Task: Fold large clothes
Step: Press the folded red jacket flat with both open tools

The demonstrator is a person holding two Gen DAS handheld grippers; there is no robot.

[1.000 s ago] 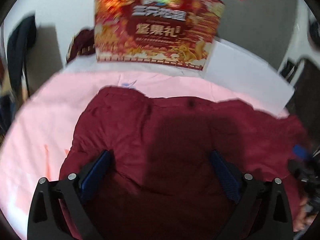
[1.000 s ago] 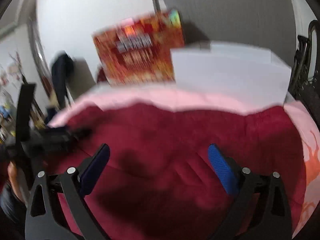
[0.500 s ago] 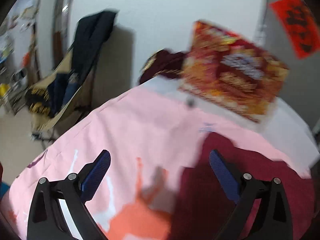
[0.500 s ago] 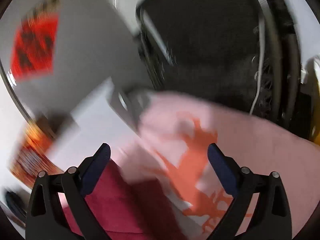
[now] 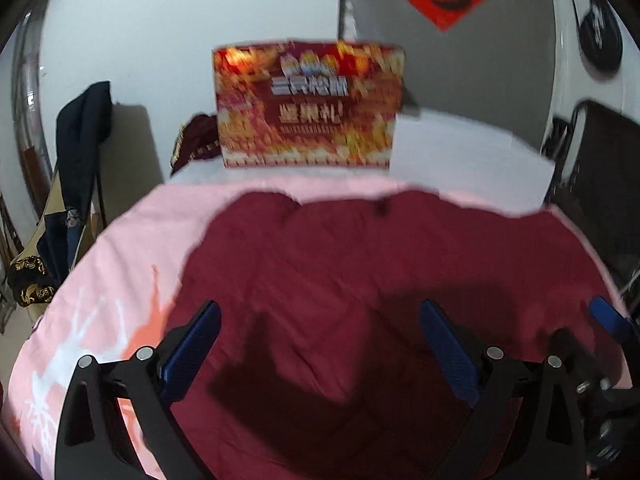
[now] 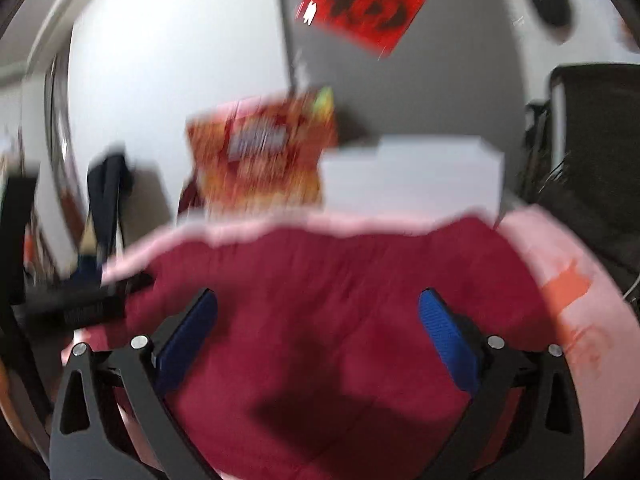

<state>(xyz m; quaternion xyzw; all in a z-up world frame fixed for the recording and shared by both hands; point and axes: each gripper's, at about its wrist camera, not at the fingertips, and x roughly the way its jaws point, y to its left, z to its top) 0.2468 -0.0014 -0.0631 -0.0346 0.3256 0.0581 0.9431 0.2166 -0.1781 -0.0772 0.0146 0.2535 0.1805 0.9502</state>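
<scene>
The dark red garment lies spread on the pink sheet ahead of and beneath both tools, rumpled, with no clean fold visible; most folding appears left. The left gripper and right gripper hover above it with jaws spread, holding nothing. Beyond the garment stand a red printed box and a white box, clear of the work.
</scene>
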